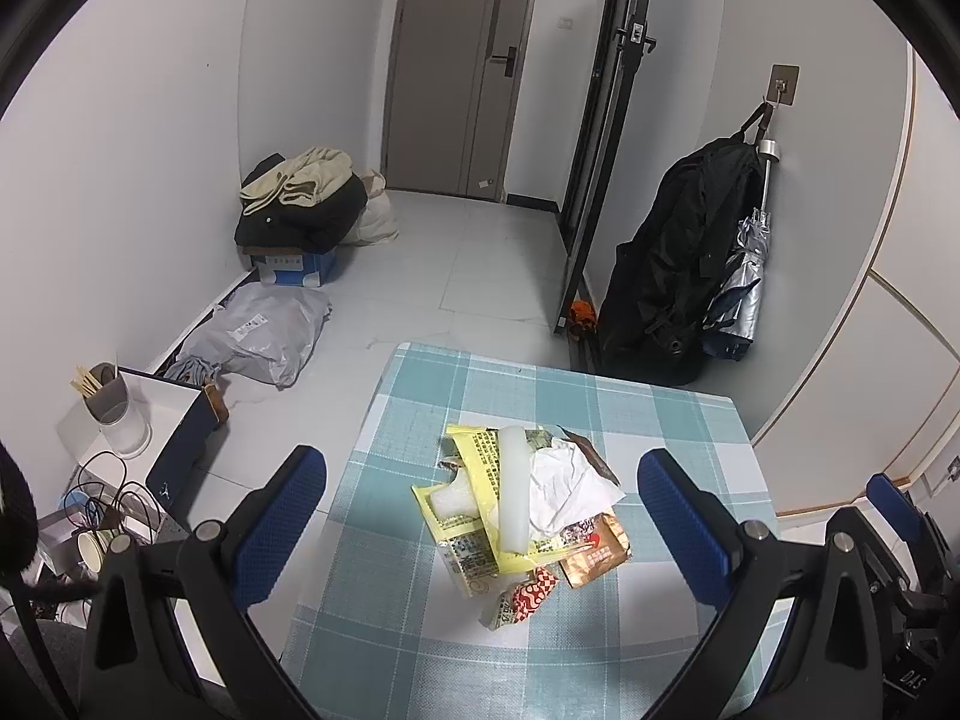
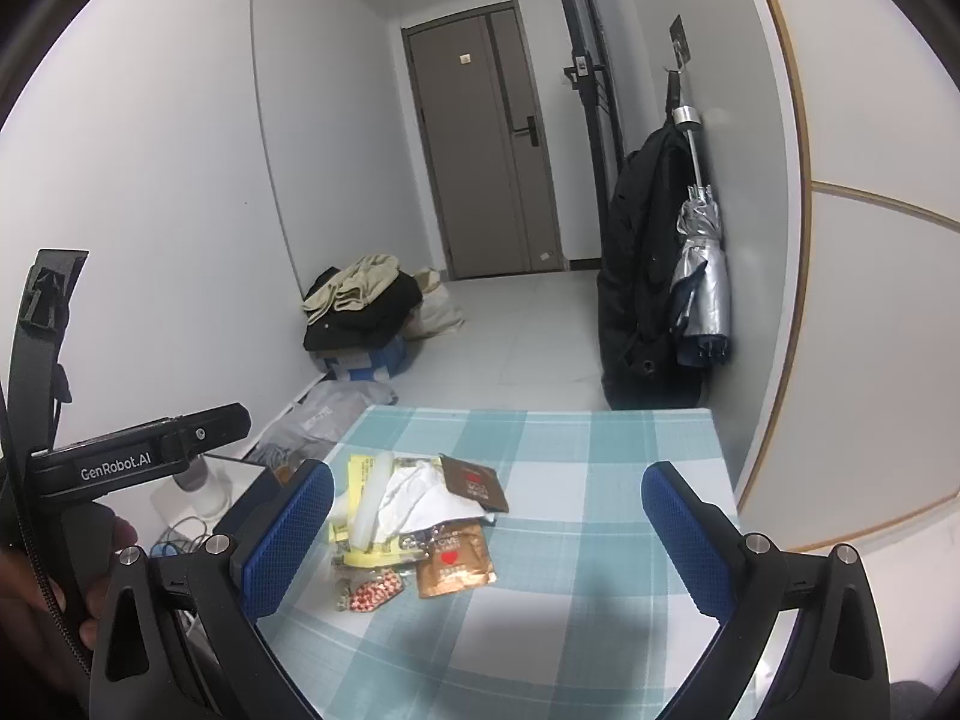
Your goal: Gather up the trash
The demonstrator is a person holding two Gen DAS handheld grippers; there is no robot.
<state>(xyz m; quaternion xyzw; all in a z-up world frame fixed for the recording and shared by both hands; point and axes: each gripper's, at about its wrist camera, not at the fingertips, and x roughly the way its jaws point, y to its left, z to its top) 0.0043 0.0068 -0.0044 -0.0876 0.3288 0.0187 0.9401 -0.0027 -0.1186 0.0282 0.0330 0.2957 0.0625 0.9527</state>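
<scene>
A pile of trash (image 1: 522,504) lies on the checked teal tablecloth (image 1: 420,396): yellow wrappers, a crumpled white tissue (image 1: 570,486), a white foam strip (image 1: 515,486), a brown packet (image 1: 597,552) and a red-and-white wrapper (image 1: 528,594). My left gripper (image 1: 480,516) is open, held above the table with the pile between its blue fingers. My right gripper (image 2: 489,534) is open and empty, over the table right of the pile (image 2: 414,516); its left finger (image 2: 288,534) stands next to the pile's left edge. The left gripper's body (image 2: 138,456) shows at the left of the right wrist view.
A white side table (image 1: 162,414) with a cup of sticks (image 1: 105,396), cables and paper cups stands left of the table. Grey bags (image 1: 258,330) and a clothes pile on a box (image 1: 300,204) lie by the left wall. A black coat (image 1: 678,252) and umbrella (image 1: 744,276) hang on the right.
</scene>
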